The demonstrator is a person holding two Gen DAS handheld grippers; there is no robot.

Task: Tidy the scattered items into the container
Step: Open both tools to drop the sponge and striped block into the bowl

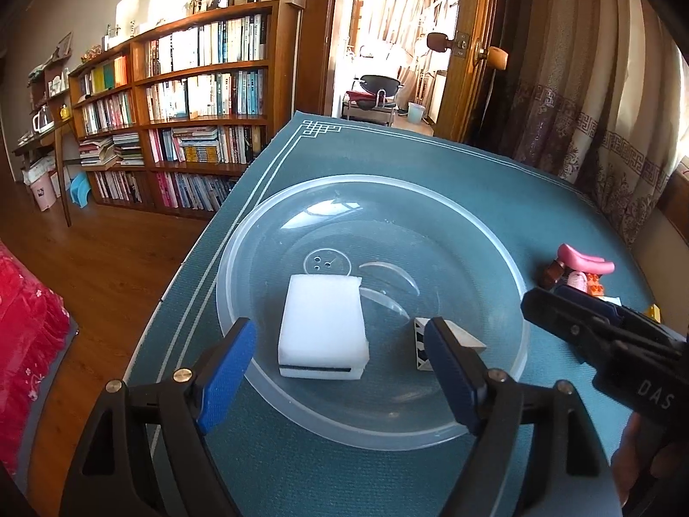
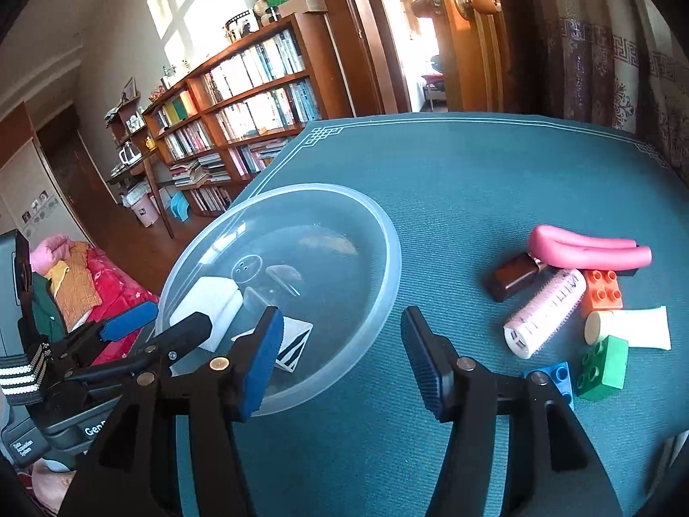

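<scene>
The left wrist camera looks forward between its blue-padded fingers [image 1: 228,362], close above the clear bowl [image 1: 370,426] on the teal mat [image 1: 473,181], facing the bookshelf [image 1: 193,99] and open doorway. The right wrist camera sits just right of it, angled the same way. Both views share the bowl, mat, bookshelf and each other's gripper.
</scene>
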